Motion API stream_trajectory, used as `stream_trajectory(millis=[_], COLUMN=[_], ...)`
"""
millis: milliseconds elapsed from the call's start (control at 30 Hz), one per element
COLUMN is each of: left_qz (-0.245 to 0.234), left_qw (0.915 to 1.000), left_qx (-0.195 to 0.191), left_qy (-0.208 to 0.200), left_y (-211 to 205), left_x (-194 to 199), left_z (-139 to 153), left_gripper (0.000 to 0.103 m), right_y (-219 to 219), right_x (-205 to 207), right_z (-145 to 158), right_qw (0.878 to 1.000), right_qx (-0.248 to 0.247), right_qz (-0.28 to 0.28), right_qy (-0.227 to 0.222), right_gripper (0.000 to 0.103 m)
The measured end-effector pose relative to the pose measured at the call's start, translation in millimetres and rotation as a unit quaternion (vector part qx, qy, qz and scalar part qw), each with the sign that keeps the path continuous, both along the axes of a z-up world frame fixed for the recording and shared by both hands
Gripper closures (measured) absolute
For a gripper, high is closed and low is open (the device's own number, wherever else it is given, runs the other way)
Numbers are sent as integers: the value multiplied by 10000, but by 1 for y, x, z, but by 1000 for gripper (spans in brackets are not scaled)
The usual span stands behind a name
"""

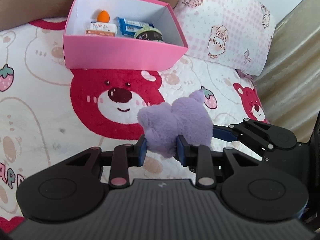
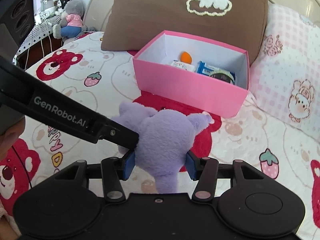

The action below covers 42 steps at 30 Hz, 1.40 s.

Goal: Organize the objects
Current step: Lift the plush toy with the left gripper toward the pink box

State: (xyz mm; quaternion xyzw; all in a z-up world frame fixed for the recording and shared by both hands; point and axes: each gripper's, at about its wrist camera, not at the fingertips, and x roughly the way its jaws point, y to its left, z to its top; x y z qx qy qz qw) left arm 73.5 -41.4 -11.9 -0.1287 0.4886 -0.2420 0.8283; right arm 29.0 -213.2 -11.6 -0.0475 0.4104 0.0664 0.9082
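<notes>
A purple plush toy [image 1: 176, 124] hangs above the bedspread, gripped from two sides. My left gripper [image 1: 161, 150] is shut on its lower end, blue pads pressed into the fur. My right gripper [image 2: 160, 165] is shut on the plush toy [image 2: 164, 140] around its body; in the left wrist view it reaches in from the right [image 1: 226, 135]. In the right wrist view the left gripper's finger [image 2: 124, 137] comes in from the left against the toy. Beyond stands an open pink box [image 1: 124, 50] [image 2: 190, 92] holding an orange egg shape [image 1: 103, 16], a white packet [image 1: 102, 29], a blue packet [image 1: 132, 27] and a round dark tin [image 1: 149, 34].
The bedspread [image 1: 40, 100] is white with red bear prints. A brown pillow [image 2: 180, 16] leans behind the box, a pink checked pillow [image 1: 230, 26] lies to its right. Stuffed toys [image 2: 70, 18] and a speaker [image 2: 18, 14] stand beside the bed at far left.
</notes>
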Motion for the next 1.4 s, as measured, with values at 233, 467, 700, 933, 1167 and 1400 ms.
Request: stream_trajectory(millis=[233, 467, 700, 933, 1167, 1400], left_qz=[43, -48, -24, -33, -132, -125], left_qw=[9998, 9993, 9987, 9980, 9959, 9957], left_qx=[7, 68, -51, 94, 299, 319], left_qy=[-214, -378, -507, -630, -843, -865], left_y=[4, -4, -3, -4, -3, -2], left_x=[-4, -1, 3, 4, 7, 18], left_z=[19, 33, 41, 52, 63, 70], left_gripper=[74, 74, 74, 73, 72, 72], right_y=[3, -1, -3, -3, 1, 4], right_x=[-1, 2, 5, 10, 14, 23], right_z=[16, 28, 37, 46, 53, 61], right_qw=[9998, 9995, 9993, 9993, 9986, 9978], right_qx=[-103, -217, -259, -181, -255, -388], right_qz=[85, 114, 41, 37, 90, 126], right_qy=[-144, -192, -274, -327, -452, -528], right_gripper=[44, 44, 43, 42, 41, 41])
